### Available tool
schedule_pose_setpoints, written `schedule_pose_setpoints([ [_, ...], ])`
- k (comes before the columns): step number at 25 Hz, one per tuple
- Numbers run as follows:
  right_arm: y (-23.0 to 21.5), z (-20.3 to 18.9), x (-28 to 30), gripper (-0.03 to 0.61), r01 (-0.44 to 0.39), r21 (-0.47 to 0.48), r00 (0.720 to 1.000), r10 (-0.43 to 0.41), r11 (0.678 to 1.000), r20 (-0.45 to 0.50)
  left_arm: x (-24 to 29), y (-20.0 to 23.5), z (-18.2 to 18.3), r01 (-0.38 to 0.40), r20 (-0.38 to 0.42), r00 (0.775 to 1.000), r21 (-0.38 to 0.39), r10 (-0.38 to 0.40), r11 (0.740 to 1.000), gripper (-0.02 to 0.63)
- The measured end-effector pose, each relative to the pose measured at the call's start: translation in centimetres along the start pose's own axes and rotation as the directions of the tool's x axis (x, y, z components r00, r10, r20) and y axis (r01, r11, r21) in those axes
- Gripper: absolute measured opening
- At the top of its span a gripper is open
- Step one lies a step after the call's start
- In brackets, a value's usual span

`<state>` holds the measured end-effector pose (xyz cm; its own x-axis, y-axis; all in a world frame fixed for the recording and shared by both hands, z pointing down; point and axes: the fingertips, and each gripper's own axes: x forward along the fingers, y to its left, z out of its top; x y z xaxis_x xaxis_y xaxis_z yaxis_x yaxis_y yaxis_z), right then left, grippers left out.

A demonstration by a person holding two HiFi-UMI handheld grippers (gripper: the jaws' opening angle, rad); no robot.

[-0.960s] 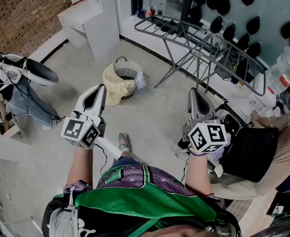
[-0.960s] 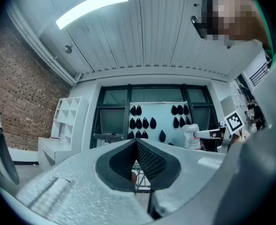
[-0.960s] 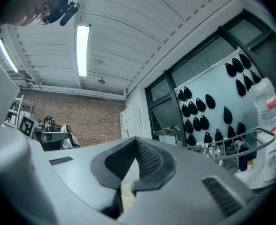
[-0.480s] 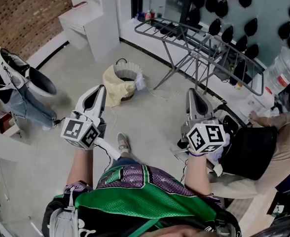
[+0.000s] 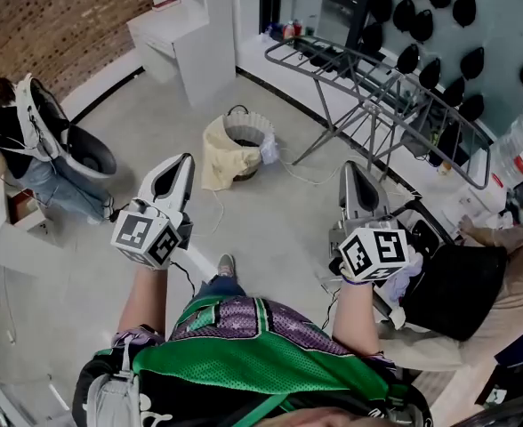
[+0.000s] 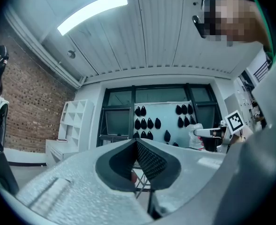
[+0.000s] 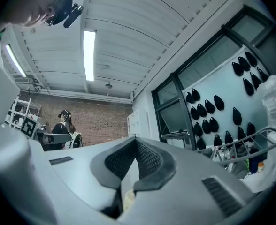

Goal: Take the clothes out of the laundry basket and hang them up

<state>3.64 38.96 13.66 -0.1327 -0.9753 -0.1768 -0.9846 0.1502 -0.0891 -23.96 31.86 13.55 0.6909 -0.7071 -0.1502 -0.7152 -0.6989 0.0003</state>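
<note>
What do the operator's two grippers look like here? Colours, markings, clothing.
Both the left gripper and right gripper have pale grey tapered claw shells with black textured pads. Each carries a white cube with black square markers. The person wears a green mesh jersey with a purple patterned panel.

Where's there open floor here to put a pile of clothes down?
The widest bare floor lies between the laundry basket and the white shelf unit, running left toward the person at left. Another open strip sits this side of the basket. Crowded at right: drying rack legs, a cord and another person.
</note>
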Motion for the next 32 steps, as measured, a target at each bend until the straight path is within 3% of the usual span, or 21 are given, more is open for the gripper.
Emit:
schedule_pose_setpoints([
  [7, 1.5, -1.1, 4.5, -0.002, -0.03, 0.004, 1.0, 0.03, 1.0, -0.003, 0.8, 4.1, -0.8, -0.026, -0.006, 1.0, 0.017, 0.026, 1.0, 0.017],
  [16, 4.5, -2.0, 14.8, -0.002, -0.032, -0.012, 0.999, 0.032, 0.999, -0.003, 4.3, 14.2, -1.5, -0.052, 0.001, 0.999, 0.024, 0.052, 0.998, 0.017],
  [27, 7.8, -3.4, 26.2, 0.0, 0.01, -0.03, 1.0, -0.01, 0.999, 0.005, 10.0, 25.6, -2.8, 0.002, 0.002, 1.0, 0.005, -0.002, 1.0, 0.017],
  [32, 8.6, -4.4, 29.0, 0.0, 0.036, -0.037, 0.999, -0.036, 0.999, 0.0, 11.7, 28.8, -4.1, 0.026, -0.007, 1.0, -0.006, -0.026, 1.0, 0.018],
])
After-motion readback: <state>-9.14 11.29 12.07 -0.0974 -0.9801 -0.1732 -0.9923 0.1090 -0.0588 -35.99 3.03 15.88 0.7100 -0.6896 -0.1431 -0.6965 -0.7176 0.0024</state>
